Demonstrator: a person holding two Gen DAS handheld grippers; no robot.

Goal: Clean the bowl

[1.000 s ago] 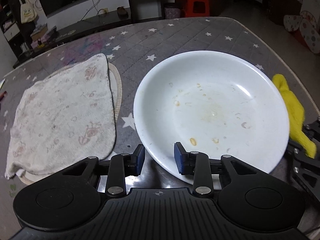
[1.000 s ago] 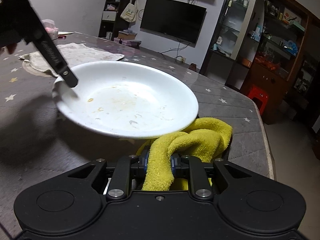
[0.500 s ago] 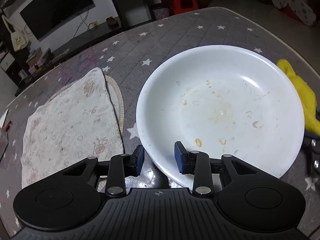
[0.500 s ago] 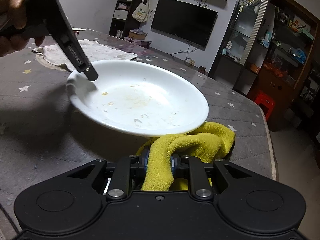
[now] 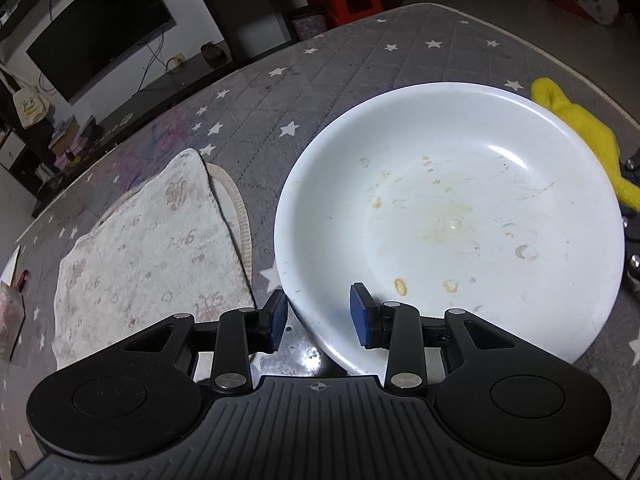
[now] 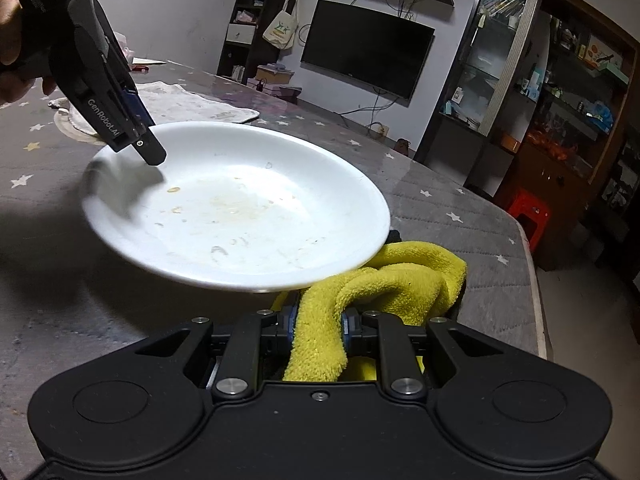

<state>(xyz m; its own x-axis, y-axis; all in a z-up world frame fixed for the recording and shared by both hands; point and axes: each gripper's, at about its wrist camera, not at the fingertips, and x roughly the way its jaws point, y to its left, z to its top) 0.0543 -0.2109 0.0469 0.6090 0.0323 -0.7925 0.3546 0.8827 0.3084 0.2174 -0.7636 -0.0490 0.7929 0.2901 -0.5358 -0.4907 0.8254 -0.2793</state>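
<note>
While the left gripper (image 5: 318,318) hangs over the near rim of the white bowl (image 5: 460,216), its blue pads (image 5: 362,314) stand apart on either side of that rim, one outside the bowl and one over its inner slope, with a gap showing between each pad and the china; nothing is pinched. The bowl lies straight ahead of this gripper and spreads off to its right, shallow and wide, with yellowish smears and small dried spots across its bottom. To the gripper's left, just beside the bowl, a pale patterned towel (image 5: 152,248) lies flat on the grey star-printed table cover (image 5: 360,60), a woven mat edge peeking from under it. In the right wrist view, the right gripper (image 6: 318,330) is clamped on a yellow cloth (image 6: 360,288), which bunches up ahead of its fingers and runs under the nearest edge of the bowl (image 6: 240,208). From here the bowl sits just beyond the right gripper's tips, and on its far left rim the left gripper (image 6: 150,154) points steeply down, with a person's hand (image 6: 10,24) on its handle at the frame's edge.
</note>
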